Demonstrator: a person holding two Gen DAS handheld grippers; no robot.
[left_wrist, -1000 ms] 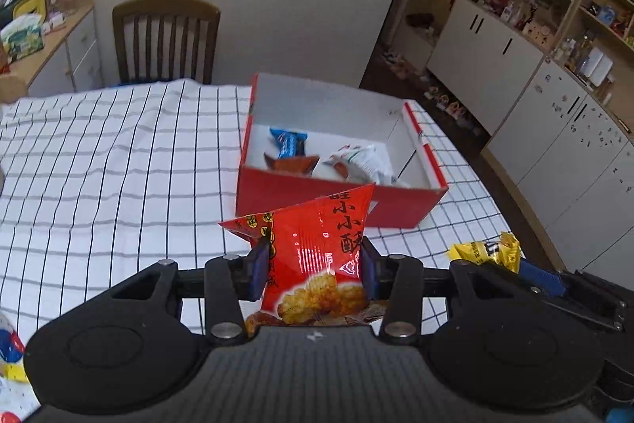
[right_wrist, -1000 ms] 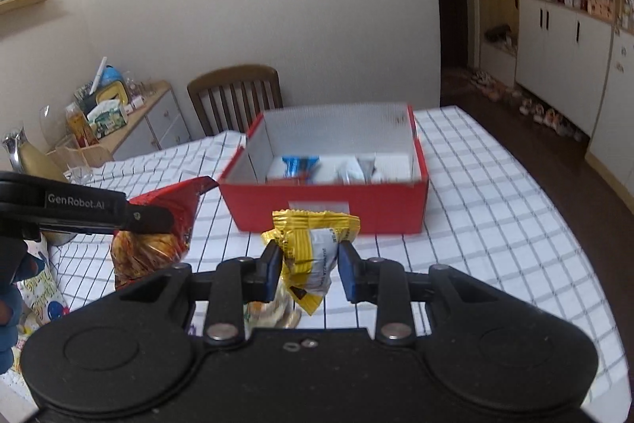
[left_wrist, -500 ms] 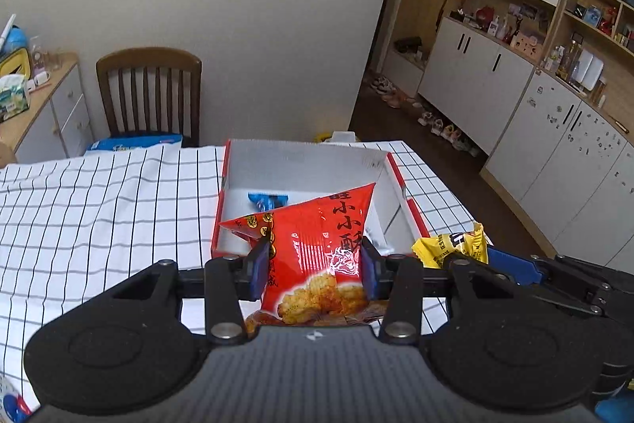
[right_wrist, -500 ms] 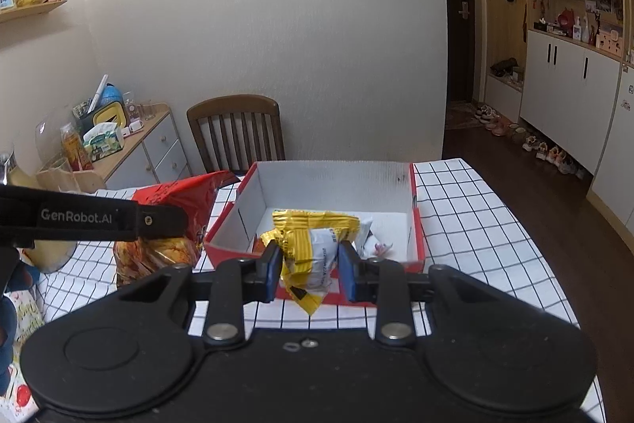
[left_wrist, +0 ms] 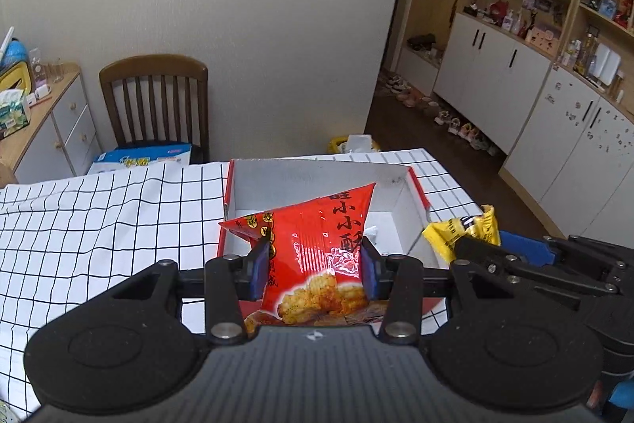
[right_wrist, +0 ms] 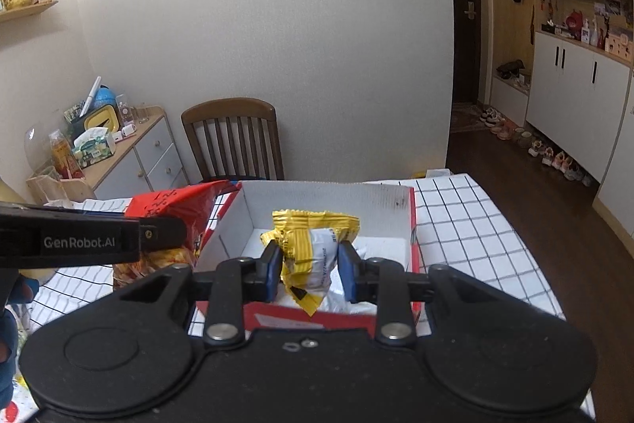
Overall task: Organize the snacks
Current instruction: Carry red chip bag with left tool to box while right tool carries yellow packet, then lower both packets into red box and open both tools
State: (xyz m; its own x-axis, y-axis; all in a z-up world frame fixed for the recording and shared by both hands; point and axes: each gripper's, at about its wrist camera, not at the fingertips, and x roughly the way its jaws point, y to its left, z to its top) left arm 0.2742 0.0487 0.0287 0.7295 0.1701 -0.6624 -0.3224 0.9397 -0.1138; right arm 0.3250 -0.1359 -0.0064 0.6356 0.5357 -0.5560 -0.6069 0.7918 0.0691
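Carrying two packets over red cardboard box (right_wrist: 396,320) on bench (left_wrist: 99,224). Risk: releasing too near box wall, red snack bag (left_wrist: 317,256) catches on rim, lands on checked cloth; slack foil may slip from pads. Left hand-held gripper (left_wrist: 311,264): part-open, clamped on red snack bag. Right hand-held gripper (right_wrist: 310,270): narrower, clamped on yellow-and-white snack packet (right_wrist: 313,248), above box interior.

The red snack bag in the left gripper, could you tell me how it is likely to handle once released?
The red snack bag looks puffed and crinkly, so probably light and floppy. Its glossy film may slip. The fried pieces pictured suggest fragile contents.
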